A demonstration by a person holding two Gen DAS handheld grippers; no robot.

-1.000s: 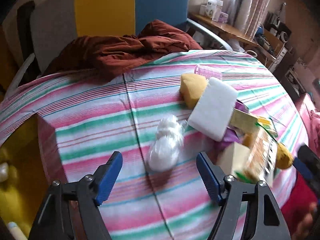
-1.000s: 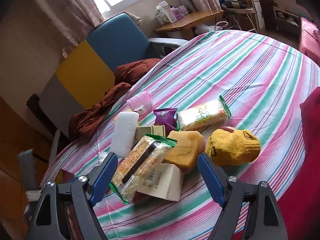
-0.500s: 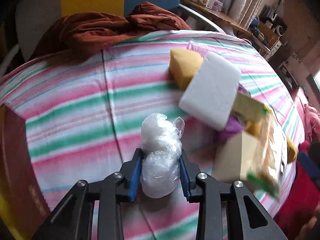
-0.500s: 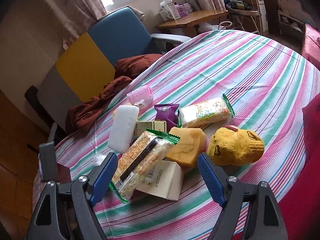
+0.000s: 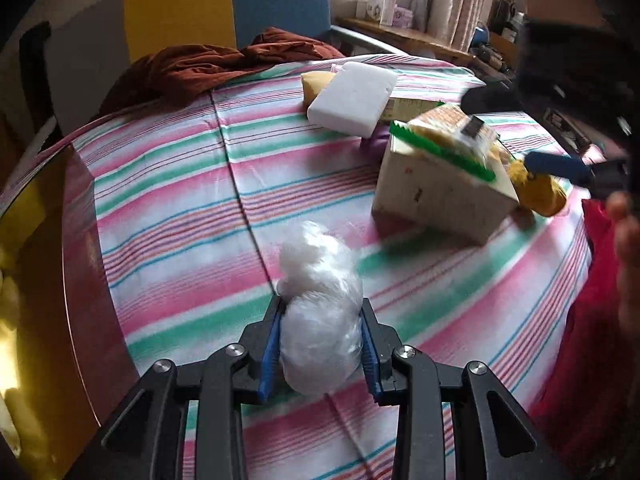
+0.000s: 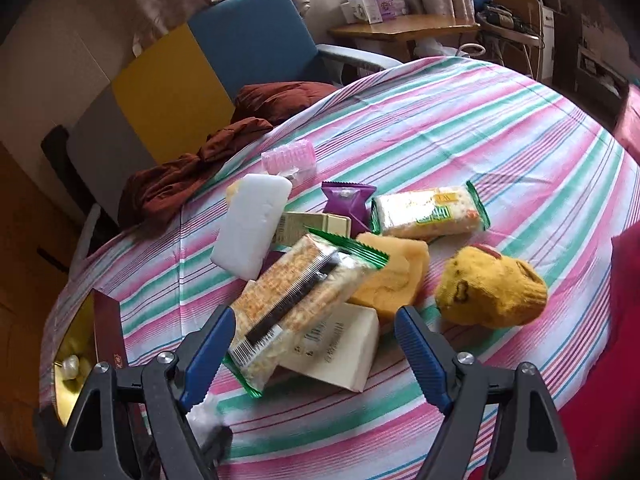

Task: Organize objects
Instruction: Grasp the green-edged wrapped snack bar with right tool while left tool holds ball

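Since a second ago your left gripper [image 5: 320,344] has gone from spread wide in front of the clear bag of white fluff [image 5: 320,316] to clamped on its lower half, and the view has pulled back from the pile — the bag looks lifted, or close to it, above the striped tablecloth [image 5: 172,208]. Your right gripper [image 6: 312,344] has barely shifted; its fingers are spread wide with nothing between them, hovering just short of the cracker pack [image 6: 296,292] that leans on the cream box [image 6: 340,348].

The bag is soft and slick, and you hold only its bottom lobe. Squeeze lightly and it may slide out; swing fast and the free top will flop and tug it loose. The gold-lined box [image 6: 76,344] at the table edge seems the likely place for it — I judge that, not see it. On the right, the cracker pack is propped and tilted, so a nudge from one finger could topple it onto the yellow sponge [image 6: 392,280].
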